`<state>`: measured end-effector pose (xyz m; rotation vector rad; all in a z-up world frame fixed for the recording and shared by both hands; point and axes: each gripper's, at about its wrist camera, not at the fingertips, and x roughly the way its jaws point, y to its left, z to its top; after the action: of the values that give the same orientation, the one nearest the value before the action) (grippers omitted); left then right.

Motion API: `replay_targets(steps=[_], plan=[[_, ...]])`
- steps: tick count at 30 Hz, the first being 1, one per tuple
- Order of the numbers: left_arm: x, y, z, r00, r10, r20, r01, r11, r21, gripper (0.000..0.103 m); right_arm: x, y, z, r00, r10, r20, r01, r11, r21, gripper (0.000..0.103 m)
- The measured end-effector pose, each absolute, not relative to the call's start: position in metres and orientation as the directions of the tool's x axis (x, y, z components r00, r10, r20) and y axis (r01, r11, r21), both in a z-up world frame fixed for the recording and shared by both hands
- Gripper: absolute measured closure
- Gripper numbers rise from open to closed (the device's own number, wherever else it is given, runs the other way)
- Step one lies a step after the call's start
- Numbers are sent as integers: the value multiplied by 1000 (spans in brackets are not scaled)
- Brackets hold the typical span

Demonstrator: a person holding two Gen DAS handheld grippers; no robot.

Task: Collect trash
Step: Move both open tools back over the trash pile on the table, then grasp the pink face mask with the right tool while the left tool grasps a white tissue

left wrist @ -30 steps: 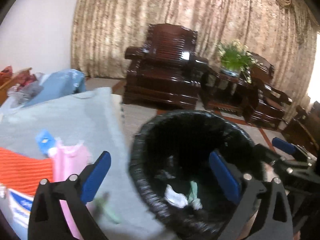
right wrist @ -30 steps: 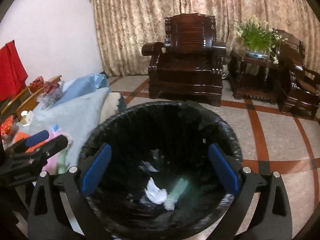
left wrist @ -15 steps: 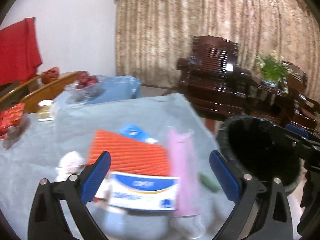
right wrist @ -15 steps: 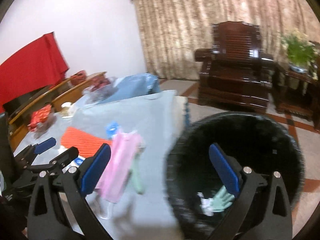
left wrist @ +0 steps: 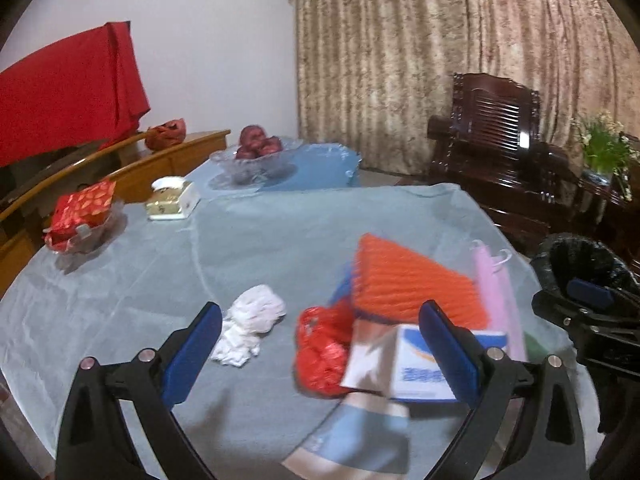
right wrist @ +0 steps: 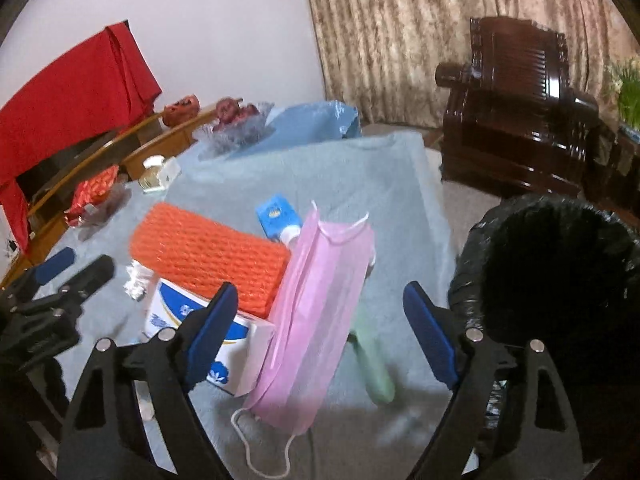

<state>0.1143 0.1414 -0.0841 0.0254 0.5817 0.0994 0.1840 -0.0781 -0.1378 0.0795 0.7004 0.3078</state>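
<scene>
My left gripper (left wrist: 320, 354) is open and empty above the table, over a red crumpled wrapper (left wrist: 320, 354), with a white crumpled tissue (left wrist: 250, 322) to its left. My right gripper (right wrist: 320, 332) is open and empty over a pink face mask (right wrist: 320, 308). A green piece of trash (right wrist: 374, 364) lies just right of the mask. The black-lined trash bin (right wrist: 560, 280) stands off the table's right edge; it also shows in the left wrist view (left wrist: 580, 260). The left gripper shows at the left of the right wrist view (right wrist: 60, 276).
An orange ridged pad (right wrist: 208, 252) rests on a white-and-blue tissue box (right wrist: 224, 344); a small blue packet (right wrist: 276, 216) lies behind. Glass bowls of fruit (left wrist: 256, 156) and red packets (left wrist: 80, 220), a small box (left wrist: 172, 200), and dark wooden armchairs (right wrist: 520, 112) lie beyond.
Both grippers have swung left from above the trash bin to over the table. The bin has moved to the right edge of both views. Both stay open.
</scene>
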Motion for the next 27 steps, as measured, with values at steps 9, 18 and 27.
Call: replay_targets(steps=[9, 18, 27], plan=[[121, 160, -96, 815, 139, -562, -121, 990, 70, 6, 215, -66, -157, 685, 283, -672, -244, 957, 155, 21], [130, 172, -105, 797, 156, -583, -146, 987, 65, 6, 230, -62, -172, 609, 337, -718, -286, 938, 198, 61], [140, 181, -114, 783, 181, -595, -171, 982, 74, 6, 228, -72, -154, 637, 357, -684, -317, 929, 190, 101]])
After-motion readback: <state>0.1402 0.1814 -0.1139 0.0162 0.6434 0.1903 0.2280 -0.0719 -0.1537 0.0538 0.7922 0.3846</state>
